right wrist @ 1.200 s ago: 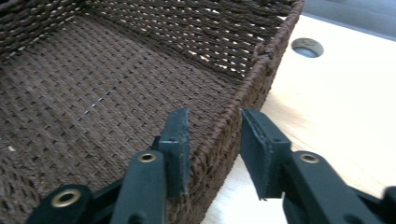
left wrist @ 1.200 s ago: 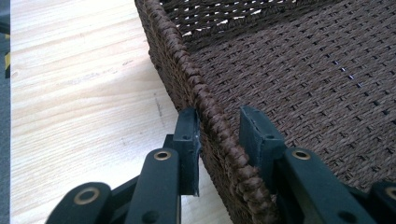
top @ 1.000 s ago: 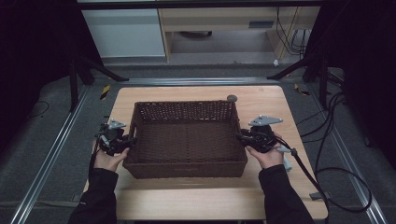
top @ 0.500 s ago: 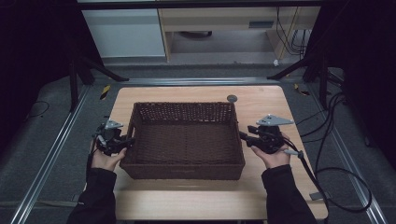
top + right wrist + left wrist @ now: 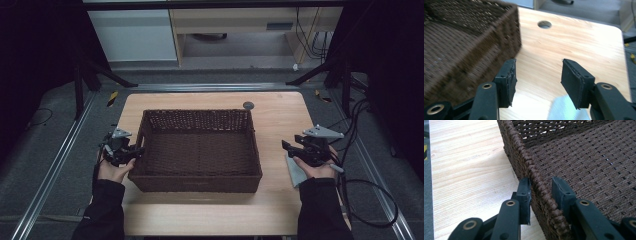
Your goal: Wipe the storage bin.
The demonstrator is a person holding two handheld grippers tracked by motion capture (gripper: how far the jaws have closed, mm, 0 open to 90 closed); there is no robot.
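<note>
Left gripper (image 5: 134, 151) apparently clamped on basket (image 5: 200, 145) rim to steady it; right gripper (image 5: 287, 146) just opened, empty, clear of basket.

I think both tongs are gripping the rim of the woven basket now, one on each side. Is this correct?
Not fully. The left tongs straddle the rim of the woven basket, but the right tongs have just been opening and stand apart from it over the table, nothing between them, as the right gripper view shows.
</note>
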